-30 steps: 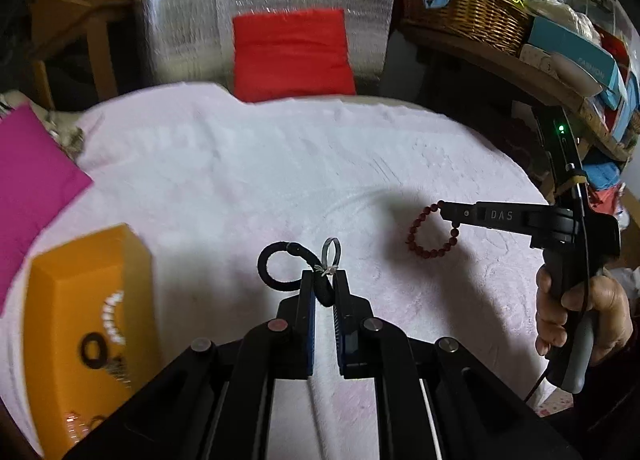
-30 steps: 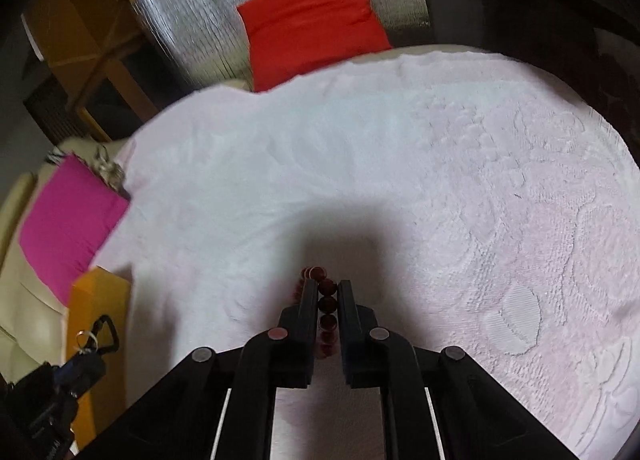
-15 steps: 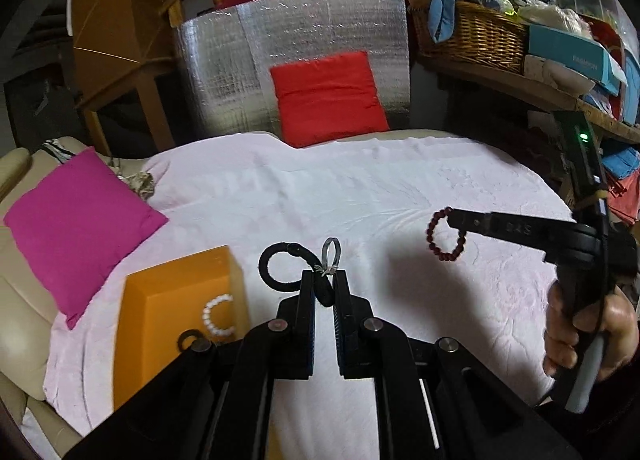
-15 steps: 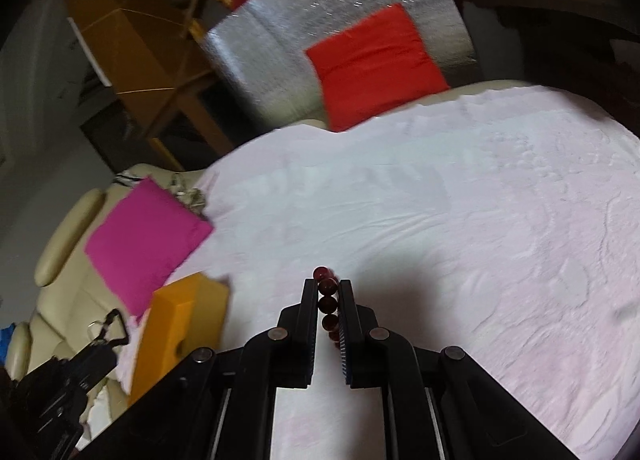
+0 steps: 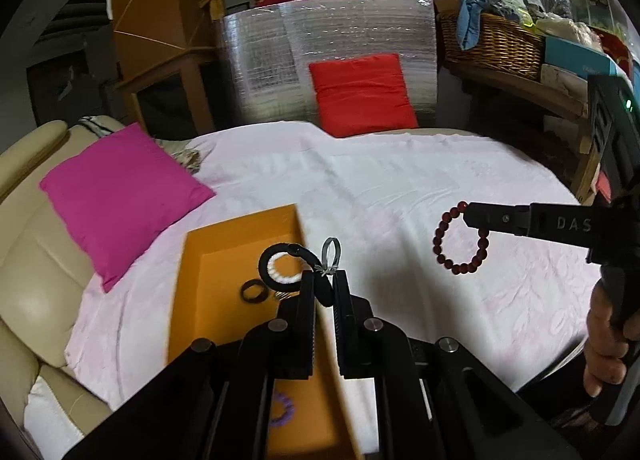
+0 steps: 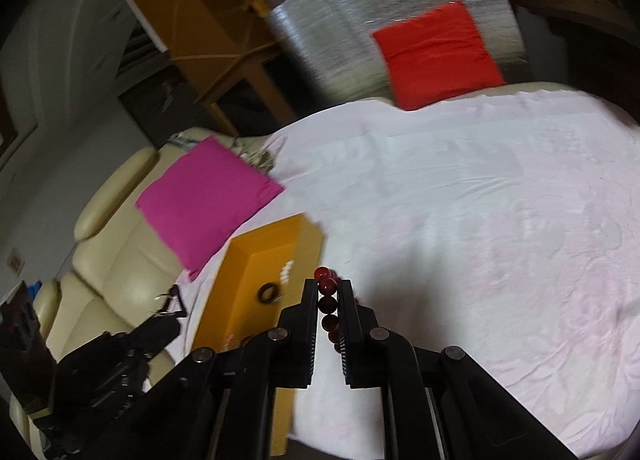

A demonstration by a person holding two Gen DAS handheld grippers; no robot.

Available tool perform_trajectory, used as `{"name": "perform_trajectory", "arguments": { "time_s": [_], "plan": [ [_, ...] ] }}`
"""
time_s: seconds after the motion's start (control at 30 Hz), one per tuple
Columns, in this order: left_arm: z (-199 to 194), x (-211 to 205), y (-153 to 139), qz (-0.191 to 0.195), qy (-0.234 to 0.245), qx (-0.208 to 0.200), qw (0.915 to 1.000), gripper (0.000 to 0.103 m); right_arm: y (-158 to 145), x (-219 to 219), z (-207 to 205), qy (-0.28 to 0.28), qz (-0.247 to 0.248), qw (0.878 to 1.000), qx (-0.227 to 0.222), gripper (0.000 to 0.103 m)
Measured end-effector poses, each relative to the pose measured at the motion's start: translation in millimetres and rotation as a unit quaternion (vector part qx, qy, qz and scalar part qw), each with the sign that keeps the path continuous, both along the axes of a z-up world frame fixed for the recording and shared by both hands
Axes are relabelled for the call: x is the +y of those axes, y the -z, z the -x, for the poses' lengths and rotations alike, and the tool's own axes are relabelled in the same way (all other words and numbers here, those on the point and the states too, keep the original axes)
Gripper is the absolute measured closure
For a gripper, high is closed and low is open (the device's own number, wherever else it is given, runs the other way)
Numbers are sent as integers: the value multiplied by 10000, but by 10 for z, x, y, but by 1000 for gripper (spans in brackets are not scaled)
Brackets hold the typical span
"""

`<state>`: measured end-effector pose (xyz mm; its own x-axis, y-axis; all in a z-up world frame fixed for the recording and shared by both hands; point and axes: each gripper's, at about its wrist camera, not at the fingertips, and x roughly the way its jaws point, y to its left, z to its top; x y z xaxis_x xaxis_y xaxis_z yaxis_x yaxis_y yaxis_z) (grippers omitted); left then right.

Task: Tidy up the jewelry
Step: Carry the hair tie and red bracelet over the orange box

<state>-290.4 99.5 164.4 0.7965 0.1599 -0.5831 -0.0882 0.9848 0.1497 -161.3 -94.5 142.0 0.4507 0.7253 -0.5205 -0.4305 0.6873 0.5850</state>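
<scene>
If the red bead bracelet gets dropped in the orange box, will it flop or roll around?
Probably flop. The bracelet dangles as a loose loop from the right gripper, pinched by a few beads only, so it looks limp, not stiff. The round beads might rattle briefly, but strung together they likely won't roll far inside the box.

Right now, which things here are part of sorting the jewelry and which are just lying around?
Part of the job:
- dark red bead bracelet
- black hair tie
- orange box
- white bead bracelet and black ring inside it

Just lying about:
- pink cushion
- red cushion
- wicker basket
</scene>
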Motion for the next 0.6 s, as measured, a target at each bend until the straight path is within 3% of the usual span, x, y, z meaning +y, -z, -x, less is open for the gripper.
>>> {"name": "perform_trajectory", "arguments": {
  "time_s": [0.27, 0.6],
  "plan": [
    [276, 296, 55, -62, -229, -17, 9997, 94, -137, 499, 373, -527, 143, 9985, -86, 92],
    [348, 620, 241, -17, -537, 176, 9984, 94, -118, 803, 490, -817, 187, 9965, -49, 92]
  ]
}}
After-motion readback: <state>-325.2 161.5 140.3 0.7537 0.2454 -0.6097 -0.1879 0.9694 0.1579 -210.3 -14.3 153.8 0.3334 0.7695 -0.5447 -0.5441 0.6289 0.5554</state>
